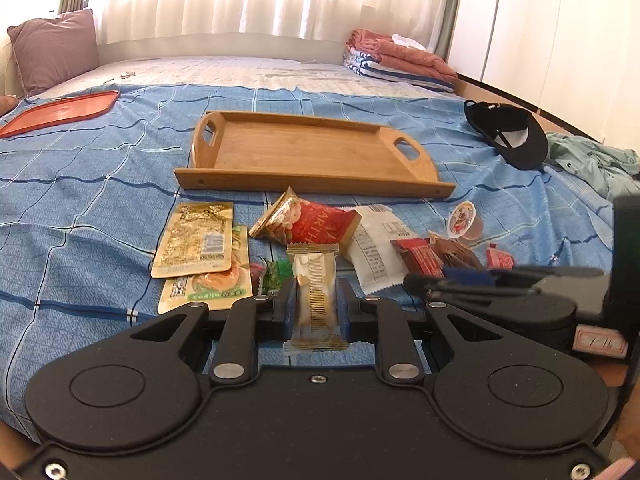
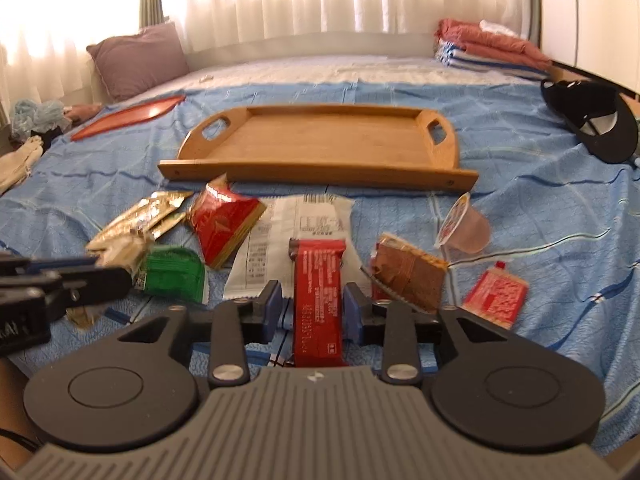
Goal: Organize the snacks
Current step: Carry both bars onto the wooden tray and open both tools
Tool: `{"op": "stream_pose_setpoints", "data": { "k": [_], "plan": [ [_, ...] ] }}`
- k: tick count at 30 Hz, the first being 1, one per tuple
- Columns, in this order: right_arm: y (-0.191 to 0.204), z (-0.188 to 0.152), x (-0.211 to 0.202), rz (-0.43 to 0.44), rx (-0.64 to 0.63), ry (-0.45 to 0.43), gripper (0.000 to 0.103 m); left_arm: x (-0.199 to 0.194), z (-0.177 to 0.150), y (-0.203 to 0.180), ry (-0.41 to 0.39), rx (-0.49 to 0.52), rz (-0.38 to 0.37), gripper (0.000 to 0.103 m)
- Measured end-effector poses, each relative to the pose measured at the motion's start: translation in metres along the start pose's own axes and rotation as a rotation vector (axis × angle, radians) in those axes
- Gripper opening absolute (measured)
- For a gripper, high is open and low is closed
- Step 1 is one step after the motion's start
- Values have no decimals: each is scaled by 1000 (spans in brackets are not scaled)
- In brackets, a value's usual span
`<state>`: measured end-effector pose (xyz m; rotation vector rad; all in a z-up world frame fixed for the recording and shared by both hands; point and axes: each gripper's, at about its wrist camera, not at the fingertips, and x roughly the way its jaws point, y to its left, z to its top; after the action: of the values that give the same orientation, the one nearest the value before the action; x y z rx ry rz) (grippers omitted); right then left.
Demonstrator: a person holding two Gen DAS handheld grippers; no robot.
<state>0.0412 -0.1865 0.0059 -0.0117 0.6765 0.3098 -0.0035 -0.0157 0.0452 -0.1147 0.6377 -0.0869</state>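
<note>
Pinched a crinkly gold-and-cream wafer packet (image 1: 317,300) in the left gripper (image 1: 317,307), raised before the slatted wooden tray (image 1: 316,182). Straddled a glossy red bar (image 2: 318,300) with the right gripper (image 2: 316,311), pads seemingly apart from it.

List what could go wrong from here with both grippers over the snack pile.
1. The right gripper straddles the red bar with gaps at both pads; lifting now may leave it behind.
2. The left gripper pinches only the gold wafer pack's lower part; it could slip on the way to the wooden tray.
3. The two grippers sit close together and may collide.
</note>
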Motion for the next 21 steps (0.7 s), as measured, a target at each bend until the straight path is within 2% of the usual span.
{"op": "stream_pose_setpoints", "data": {
  "k": [1,2,6,11,15,21],
  "plan": [
    [0,-1,2,2,0,10,35,1,2,1,0,-5,-2,20],
    [0,-1,2,8,3,15,28,1,4,3,-1,-8,-3,20],
    [3,2,-13,22,8,-31,28,6,20,10,-16,-1,0,20],
    [-8,29,-24,47,82,-71,28,18,57,20,-31,3,-9,20],
    [-24,58,-18,13,115,-90,28,36,92,29,-45,3,2,20],
    [-57,96,9,1,188,-74,28,80,135,53,-8,-85,-15,20]
  ]
}}
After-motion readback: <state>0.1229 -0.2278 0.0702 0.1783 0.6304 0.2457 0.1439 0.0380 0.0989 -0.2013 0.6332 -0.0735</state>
